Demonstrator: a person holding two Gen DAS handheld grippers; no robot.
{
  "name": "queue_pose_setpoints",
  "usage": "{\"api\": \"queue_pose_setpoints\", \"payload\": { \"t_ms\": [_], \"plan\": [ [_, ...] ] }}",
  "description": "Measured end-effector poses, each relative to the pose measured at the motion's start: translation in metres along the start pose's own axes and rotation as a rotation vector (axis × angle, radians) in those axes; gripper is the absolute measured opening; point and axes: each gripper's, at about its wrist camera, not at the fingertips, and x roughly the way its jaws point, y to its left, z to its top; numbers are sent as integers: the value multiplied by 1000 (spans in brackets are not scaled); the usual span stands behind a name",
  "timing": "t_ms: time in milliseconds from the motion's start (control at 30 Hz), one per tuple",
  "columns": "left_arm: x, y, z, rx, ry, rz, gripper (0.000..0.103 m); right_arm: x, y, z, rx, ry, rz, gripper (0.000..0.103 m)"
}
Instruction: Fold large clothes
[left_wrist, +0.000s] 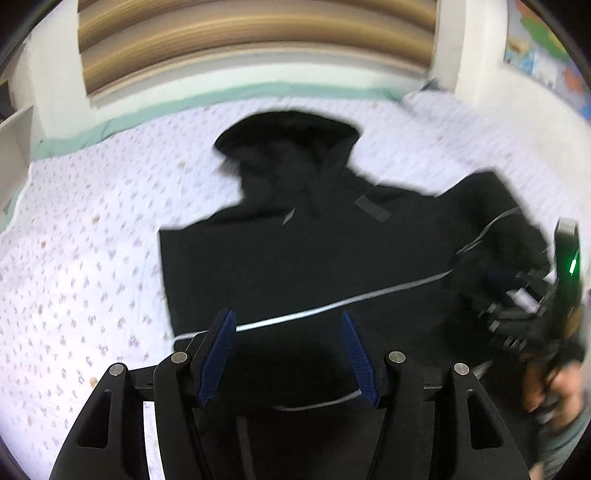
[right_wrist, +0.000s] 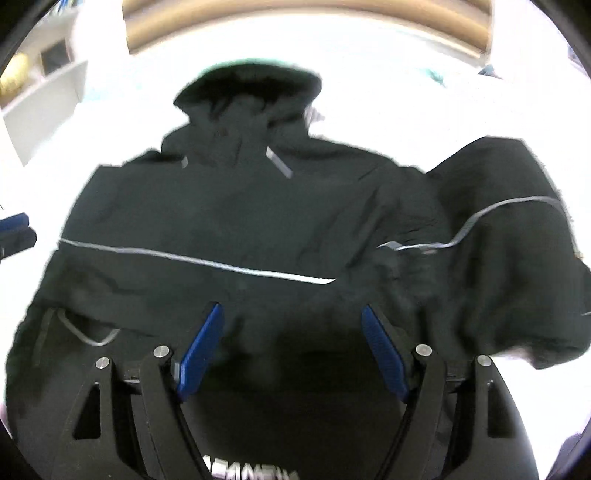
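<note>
One black hooded jacket (left_wrist: 295, 251) lay spread on one bed sheet (left_wrist: 92, 240), a white sheet with a small floral print, directly ahead of and beneath both hand-held grippers. Its long axis ran away from the grippers: the single hood (left_wrist: 288, 136) pointed toward the far edge of the bed, while the hem lay nearest, under the fingers. One thin pale stripe (left_wrist: 332, 306) crossed the chest from side to side, just beyond the fingertips. Of the two sleeves, only one could be made out clearly: the sleeve (right_wrist: 517, 229) to the right of the right gripper, bunched and folded partly in toward the body, with its own curved pale stripe. The other side of the jacket ended in a straight edge left of the left gripper.

The left gripper (left_wrist: 290, 350) hovered above the lower part of the jacket with its two blue-padded fingers (left_wrist: 218, 354) spread apart and nothing pinched between them. The right gripper (right_wrist: 291, 349) was likewise spread wide over the dark cloth, its pads (right_wrist: 201, 347) free of fabric. In the left wrist view the right gripper's body, with one green light, appeared at the far right, held by a hand (left_wrist: 554, 391). One wooden headboard (left_wrist: 258, 40) stood beyond the hood. Both views were motion-blurred.
</note>
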Motion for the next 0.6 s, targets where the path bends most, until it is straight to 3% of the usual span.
{"api": "queue_pose_setpoints", "payload": {
  "t_ms": [133,233,400,533,600],
  "plan": [
    [-27,-48,35,-32,-7,-126,61,-52,-38,4,62,-94,-6,79],
    [-20,-91,49,-18,-20,-188,61,-88,-86,-1,149,-163,-41,79],
    [53,-145,47,10,4,-240,61,-106,-171,-23,305,-174,-131,80],
    [126,-168,31,11,34,-203,61,-104,-225,-48,362,-131,-197,80],
    [166,-172,19,-9,101,-202,61,-101,-245,-57,386,-116,-243,80]
  ]
}}
